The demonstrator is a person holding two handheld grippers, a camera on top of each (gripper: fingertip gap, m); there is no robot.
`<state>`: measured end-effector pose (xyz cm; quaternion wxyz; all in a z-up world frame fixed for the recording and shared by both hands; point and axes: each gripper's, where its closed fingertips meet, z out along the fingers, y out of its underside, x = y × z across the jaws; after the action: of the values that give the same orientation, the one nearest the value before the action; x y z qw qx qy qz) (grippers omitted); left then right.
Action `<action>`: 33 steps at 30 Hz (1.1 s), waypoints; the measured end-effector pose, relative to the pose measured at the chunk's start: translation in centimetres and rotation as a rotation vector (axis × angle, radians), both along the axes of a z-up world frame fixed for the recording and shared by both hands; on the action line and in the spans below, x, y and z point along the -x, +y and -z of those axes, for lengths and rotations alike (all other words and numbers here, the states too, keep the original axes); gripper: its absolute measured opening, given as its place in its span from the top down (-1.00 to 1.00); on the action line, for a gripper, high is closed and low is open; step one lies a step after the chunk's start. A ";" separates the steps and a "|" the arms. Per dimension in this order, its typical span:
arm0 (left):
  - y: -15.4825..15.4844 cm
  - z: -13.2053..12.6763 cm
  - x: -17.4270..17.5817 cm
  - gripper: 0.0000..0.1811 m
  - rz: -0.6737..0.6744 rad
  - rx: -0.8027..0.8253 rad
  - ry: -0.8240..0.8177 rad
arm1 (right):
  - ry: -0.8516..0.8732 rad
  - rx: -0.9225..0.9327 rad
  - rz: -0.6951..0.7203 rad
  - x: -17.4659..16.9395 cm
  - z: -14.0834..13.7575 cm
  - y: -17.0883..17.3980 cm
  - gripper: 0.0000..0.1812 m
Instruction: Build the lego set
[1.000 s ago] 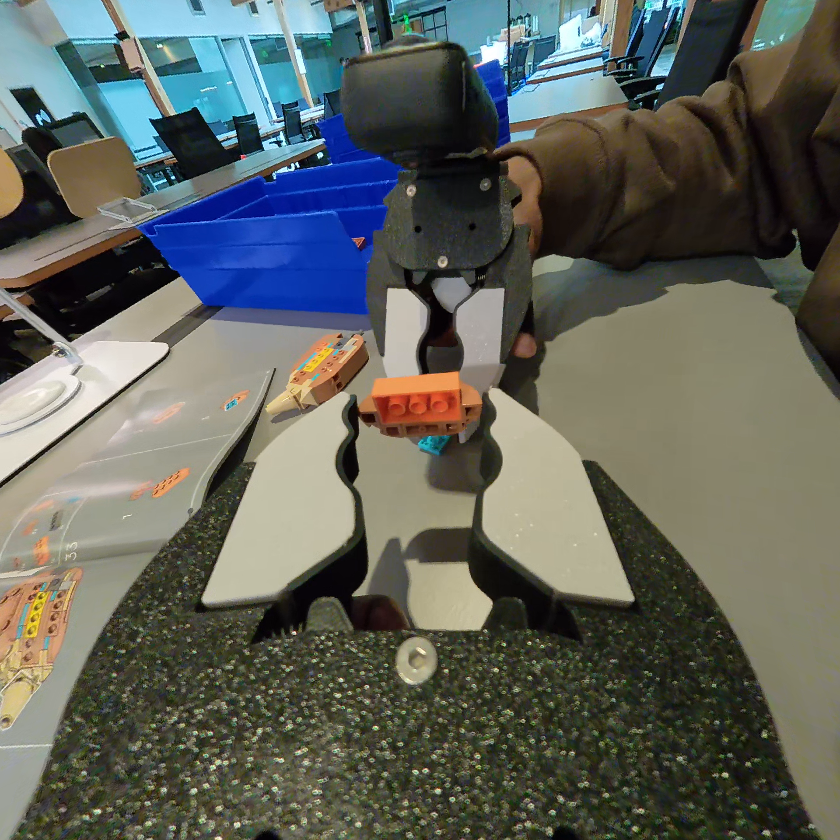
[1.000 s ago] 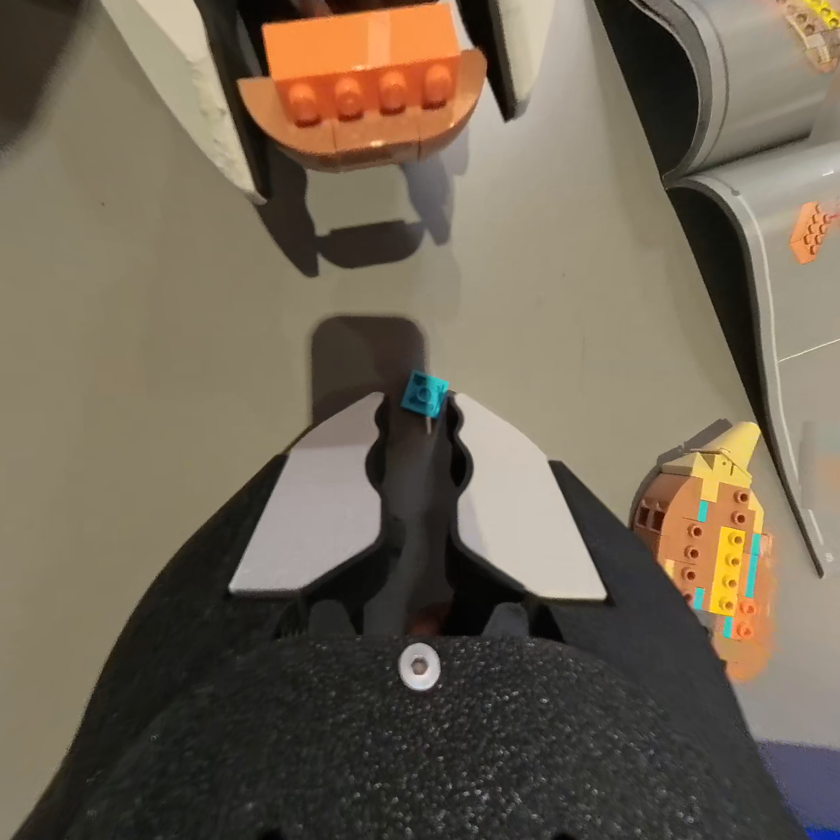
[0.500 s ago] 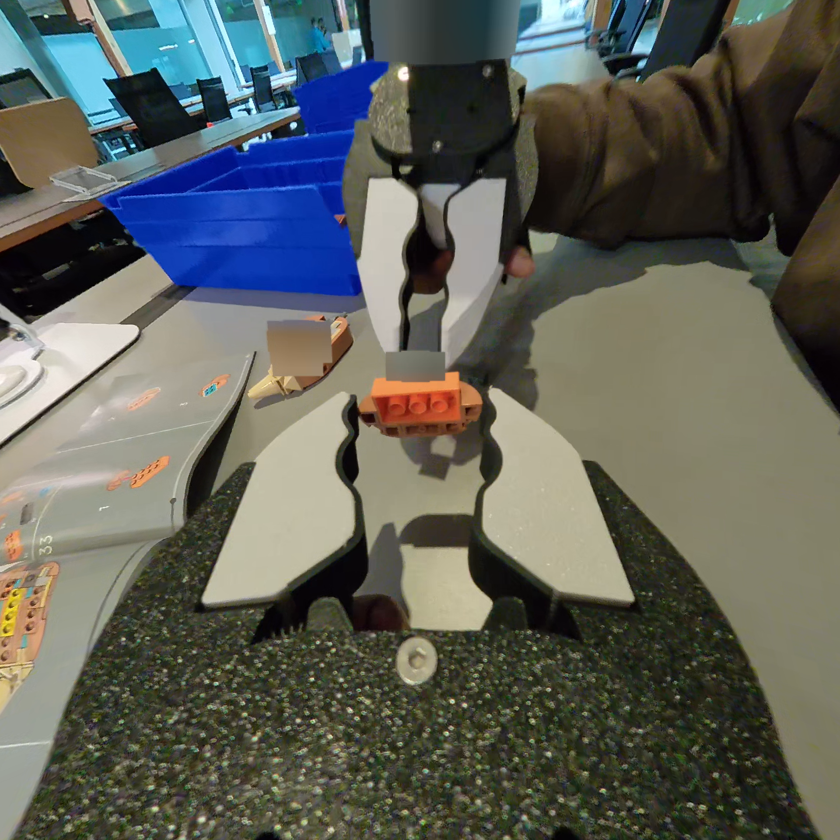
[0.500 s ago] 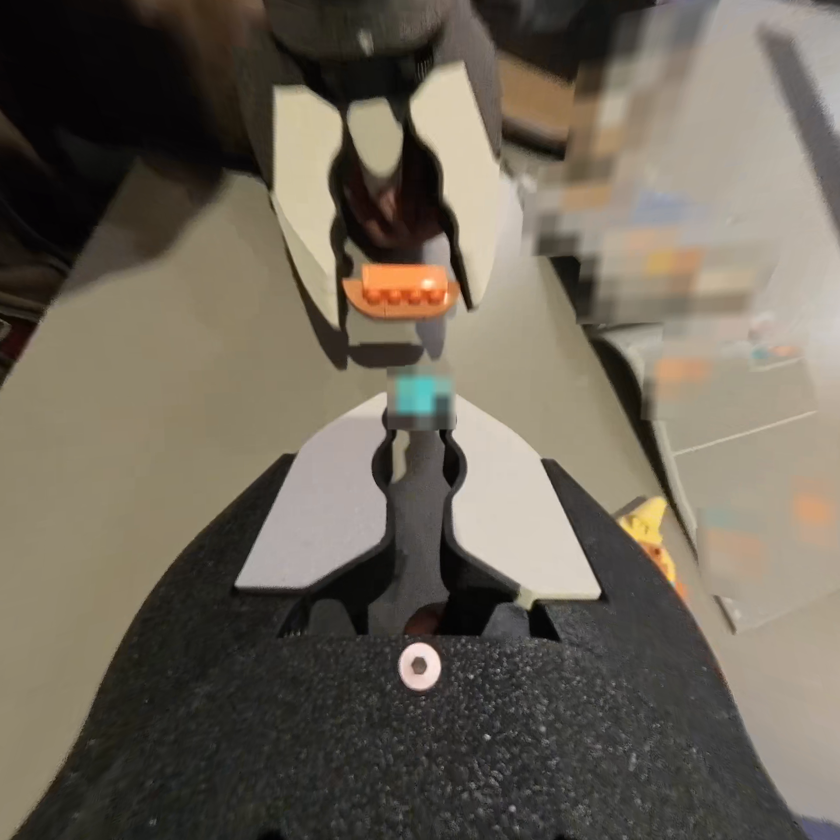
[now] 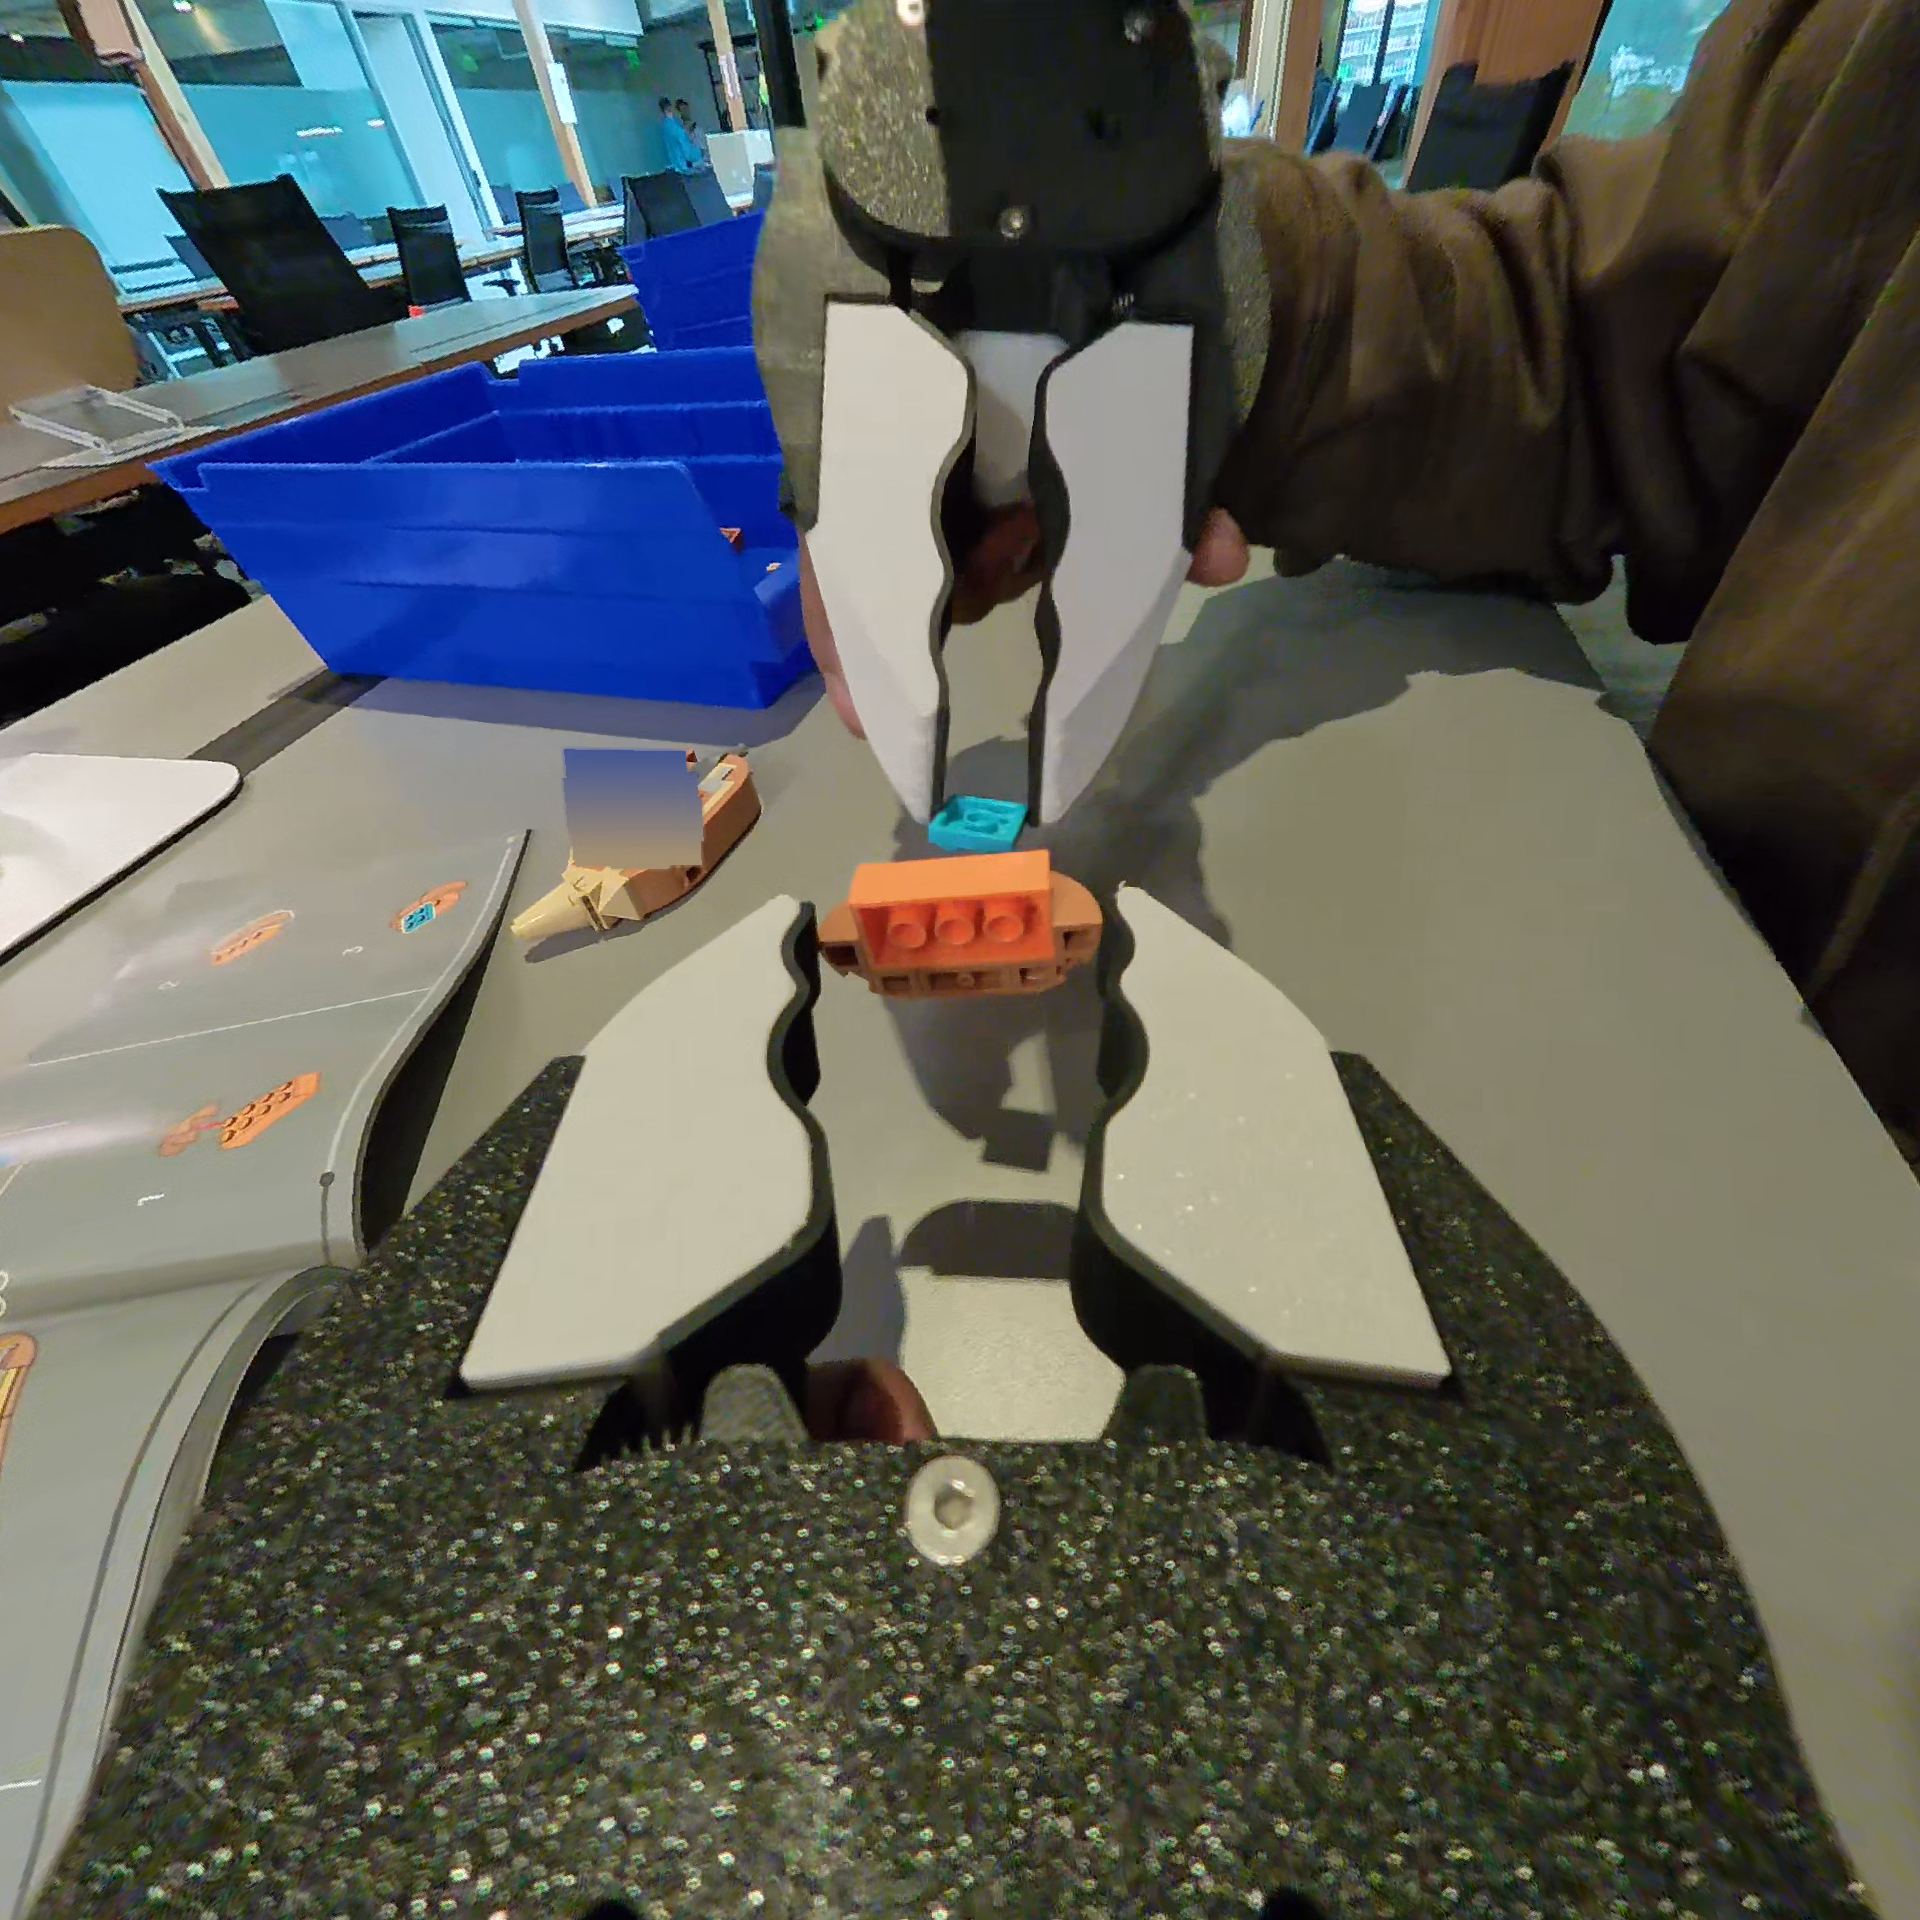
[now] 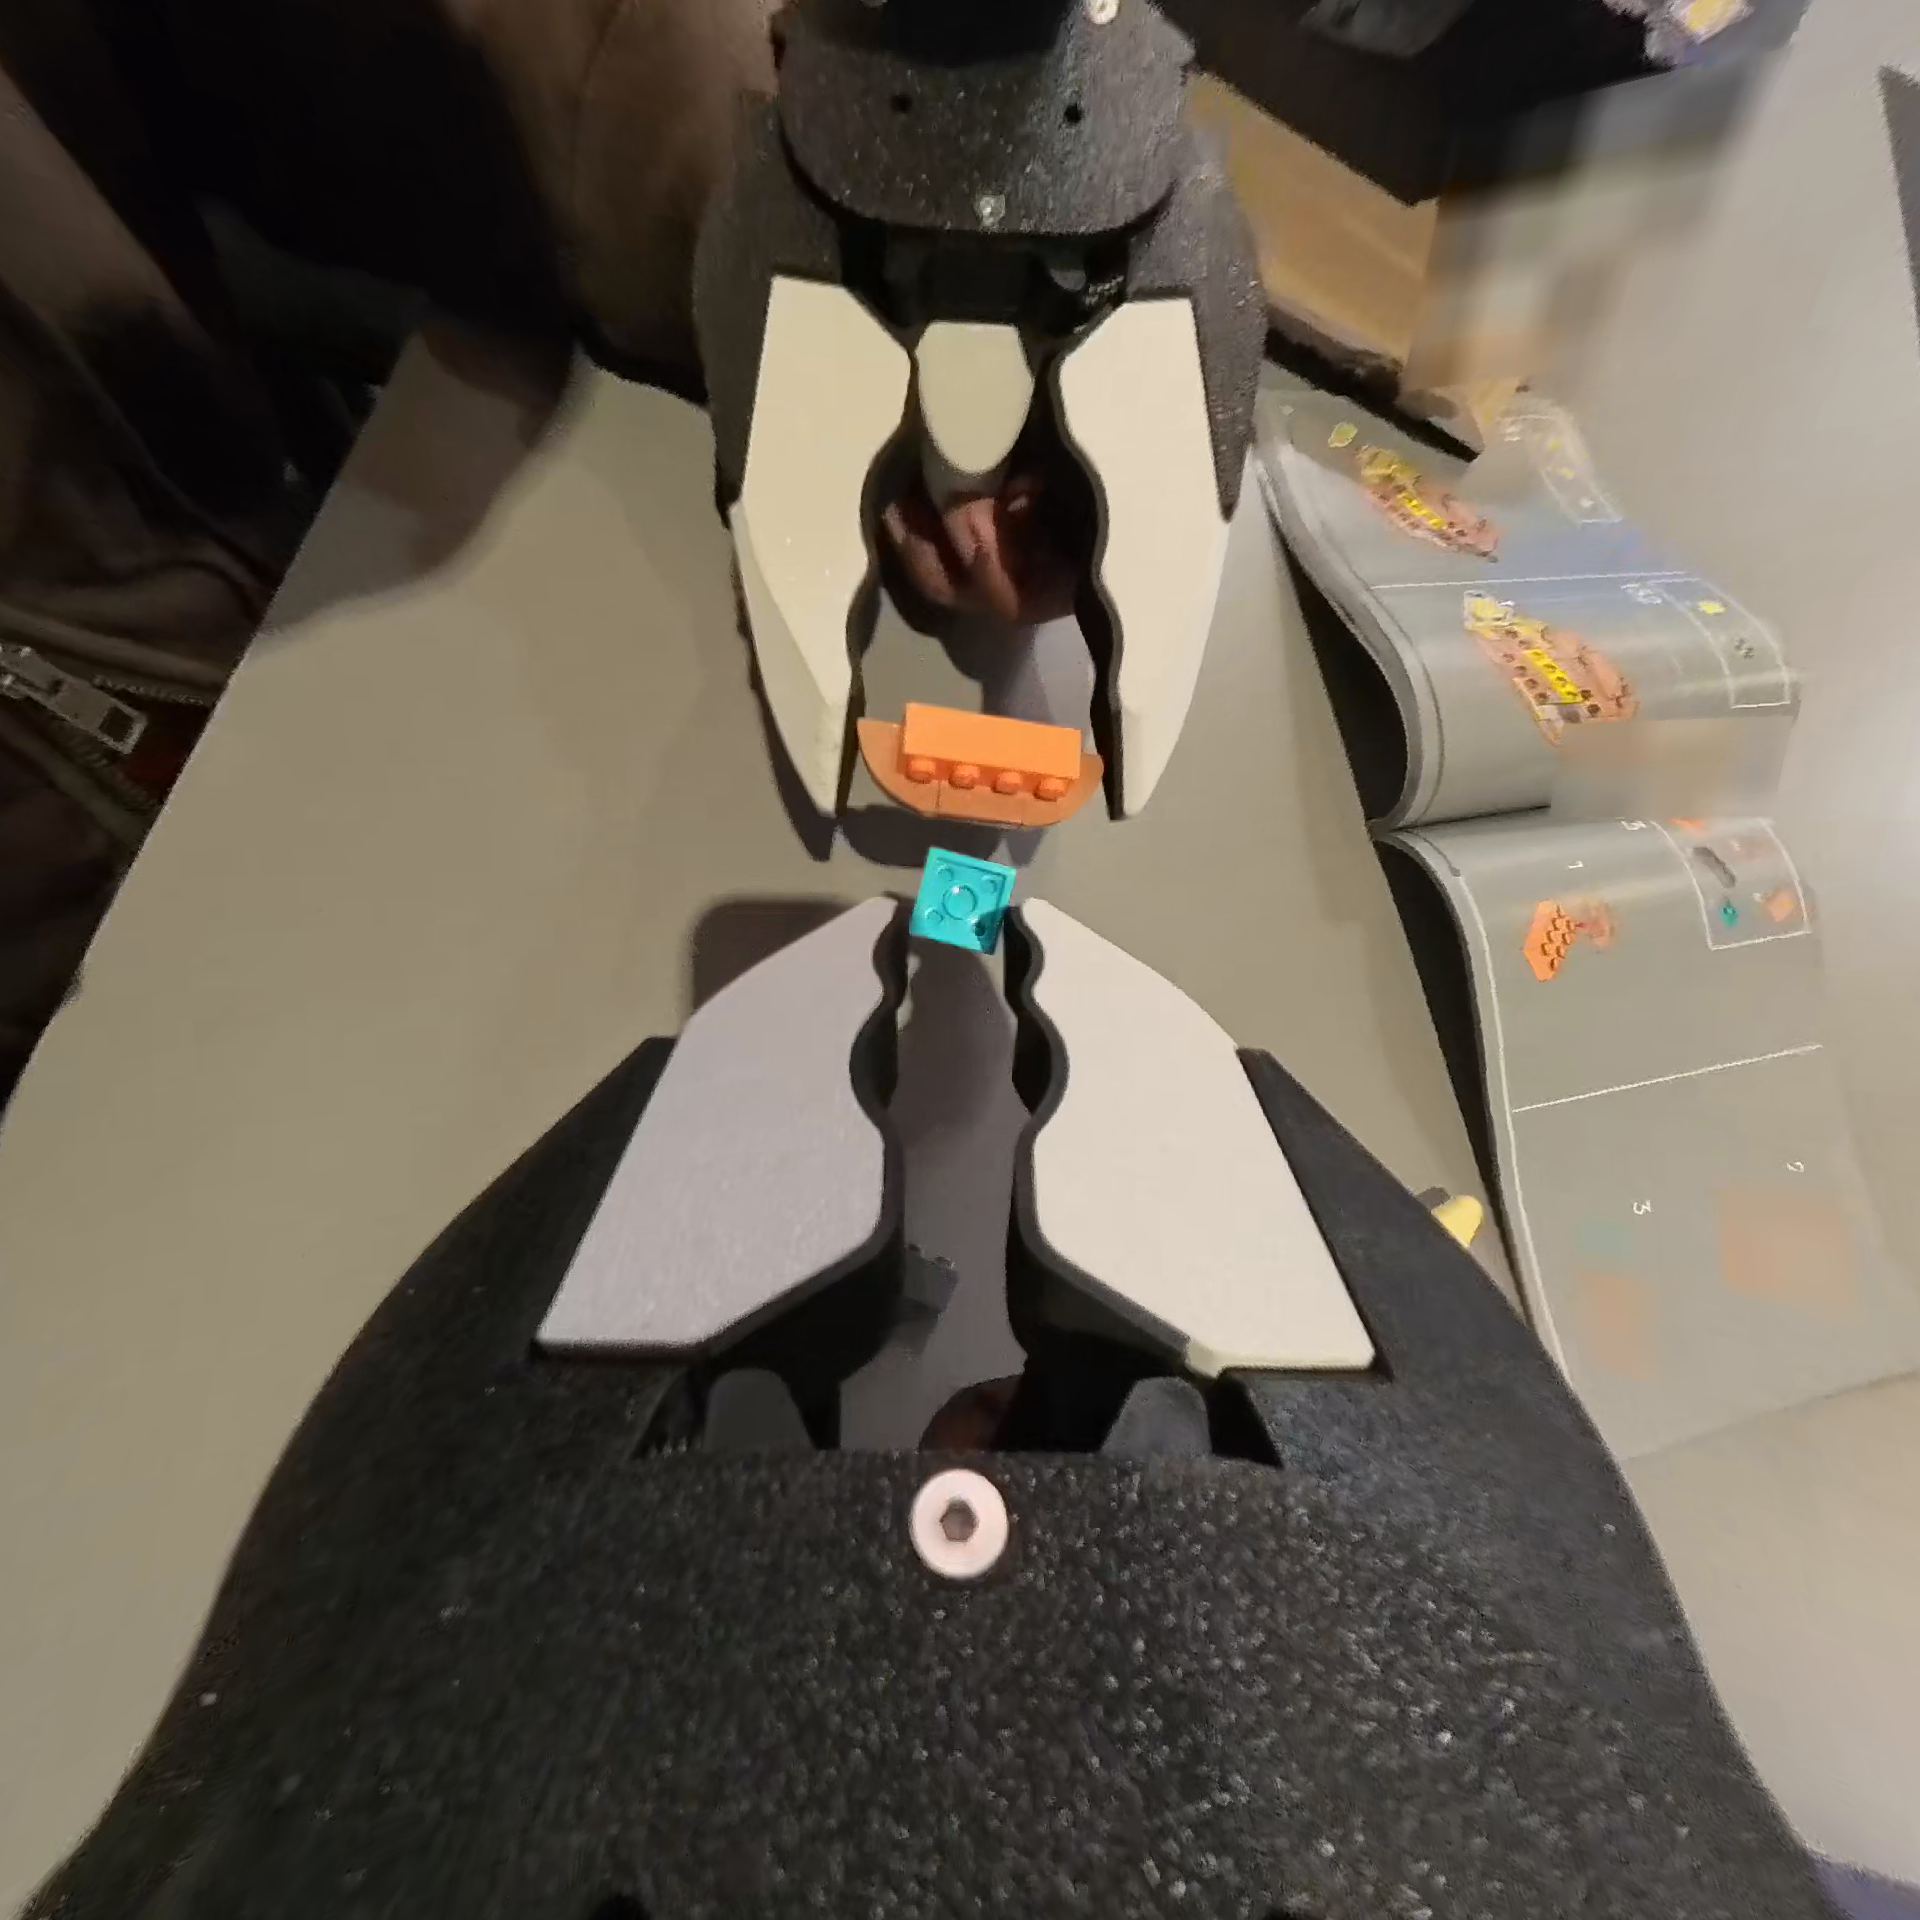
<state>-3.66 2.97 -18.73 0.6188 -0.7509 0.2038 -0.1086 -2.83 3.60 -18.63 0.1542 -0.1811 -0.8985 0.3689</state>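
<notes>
My left gripper (image 5: 956, 940) is shut on an orange and brown lego piece (image 5: 951, 925) and holds it above the grey table. It also shows in the right wrist view (image 6: 977, 764). My right gripper (image 6: 956, 914) is shut on a small teal lego plate (image 6: 958, 899), underside towards its camera. In the left wrist view the right gripper (image 5: 977, 816) points down from above, with the teal plate (image 5: 975, 823) just behind and above the orange piece, a small gap between them. A partly built brown and tan lego boat (image 5: 665, 862) lies on the table to the left.
An open instruction booklet (image 5: 208, 1039) lies at the left, and shows in the right wrist view (image 6: 1621, 935) at the right. Blue bins (image 5: 499, 530) stand at the back left. A white pad (image 5: 94, 810) sits at the far left. A person's brown sleeve (image 5: 1507, 343) reaches in from the right. Left and right tips are no more than a few centimetres apart.
My right gripper has lifted the teal plate off the table and swung up to face the left gripper, bringing the plate just above the orange piece. The left gripper has held steady.
</notes>
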 end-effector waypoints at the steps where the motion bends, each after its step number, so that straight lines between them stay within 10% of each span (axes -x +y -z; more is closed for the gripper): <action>1: 0.0 0.1 -0.1 0.43 0.003 0.004 0.005 | -0.015 -0.018 -0.010 -0.1 0.1 -0.1 0.81; 33: -0.2 1.5 -1.5 0.43 0.046 0.058 0.106 | -0.228 -0.230 -0.111 -0.9 0.6 -1.1 0.81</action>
<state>-2.20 2.78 -20.24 0.5823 -0.7684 0.2501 -0.0889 -1.94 2.50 -19.25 0.0504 -0.1530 -0.9551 0.2488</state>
